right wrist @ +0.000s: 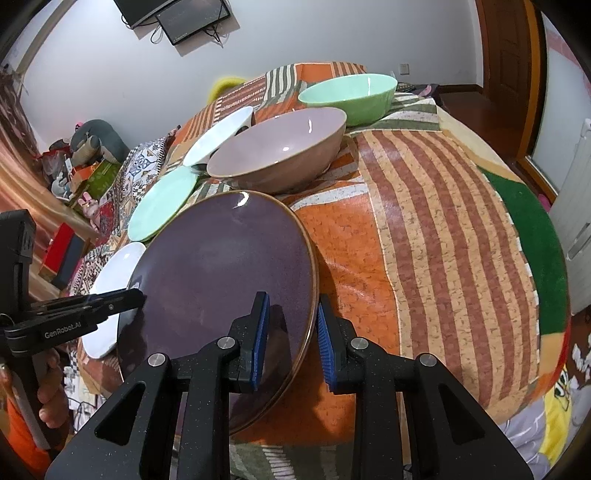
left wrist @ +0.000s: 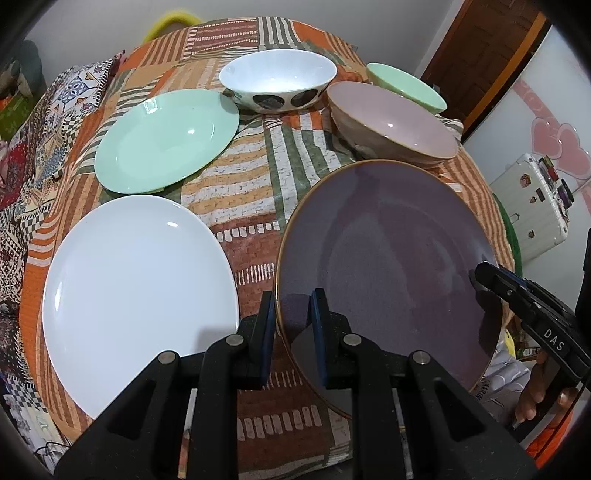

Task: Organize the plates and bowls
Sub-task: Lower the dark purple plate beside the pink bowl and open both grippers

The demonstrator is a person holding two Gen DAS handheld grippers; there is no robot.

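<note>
A large purple plate [left wrist: 388, 251] [right wrist: 221, 266] with a gold rim is held low over the patterned tablecloth by both grippers. My left gripper [left wrist: 293, 319] is shut on its near left rim, and its tip [right wrist: 136, 295] shows at the plate's left edge. My right gripper [right wrist: 293, 332] is shut on the opposite rim, with its tip [left wrist: 476, 275] visible there. Left of the plate lie a white plate [left wrist: 140, 295] [right wrist: 122, 262] and a green plate [left wrist: 166, 140] [right wrist: 162, 206]. Behind stand a white spotted bowl [left wrist: 277, 77] [right wrist: 221, 129], a pink bowl [left wrist: 395, 118] [right wrist: 280, 147] and a green bowl [left wrist: 406, 85] [right wrist: 351, 96].
The tablecloth [right wrist: 424, 221] drops off at the near and right table edges. A white suitcase [left wrist: 535, 206] stands on the floor to the right. Screens [right wrist: 184, 18] hang on the far wall, and clutter sits at the left. A person's hand [left wrist: 535, 398] holds the right gripper.
</note>
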